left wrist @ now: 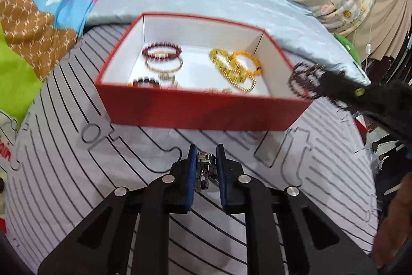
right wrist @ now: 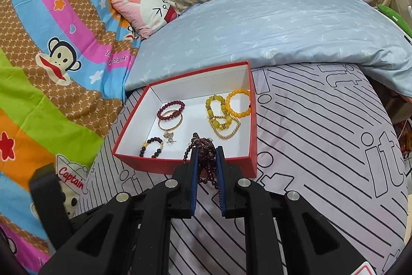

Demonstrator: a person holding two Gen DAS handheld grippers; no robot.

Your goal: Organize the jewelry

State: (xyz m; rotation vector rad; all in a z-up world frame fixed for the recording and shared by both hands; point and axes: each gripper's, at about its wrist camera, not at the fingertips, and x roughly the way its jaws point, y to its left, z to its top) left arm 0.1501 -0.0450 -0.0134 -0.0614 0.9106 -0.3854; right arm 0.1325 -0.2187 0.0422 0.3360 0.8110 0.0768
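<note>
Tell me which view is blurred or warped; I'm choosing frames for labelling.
Left wrist view: motion blur smears the red box and the dark bead string; only the tongs stay crisp. Right wrist view: sharp throughout, bracelets legible. Both: fisheye bending, dark corners, even light.

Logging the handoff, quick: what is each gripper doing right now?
Left gripper: closed on a silver metal watch band.
Right gripper: closed on a dark red bead strand.

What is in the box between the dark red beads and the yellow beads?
Nothing. Between the dark red bead bracelet and the yellow bead bracelets, only bare white floor of the red box shows, clearest in the right wrist view.
</note>
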